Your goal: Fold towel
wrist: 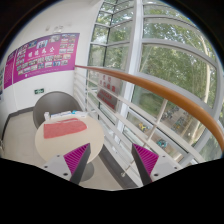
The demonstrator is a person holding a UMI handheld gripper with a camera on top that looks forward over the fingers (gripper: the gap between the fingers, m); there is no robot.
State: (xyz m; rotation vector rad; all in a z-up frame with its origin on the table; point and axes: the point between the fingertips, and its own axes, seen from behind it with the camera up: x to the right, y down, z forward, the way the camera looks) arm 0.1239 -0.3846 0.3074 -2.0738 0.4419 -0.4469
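Note:
A pink towel (63, 129) lies flat on a small round white table (55, 146), well ahead of my gripper and to the left. My gripper (112, 160) is held high above the floor, far from the table. Its two fingers stand wide apart with magenta pads (78, 157) showing, and nothing is between them.
A dark chair (50, 103) stands behind the table. A wooden handrail (150, 85) on a white railing runs from the middle to the right, with tall windows (170, 60) and trees beyond. A wall with magenta posters (45, 55) is at the left.

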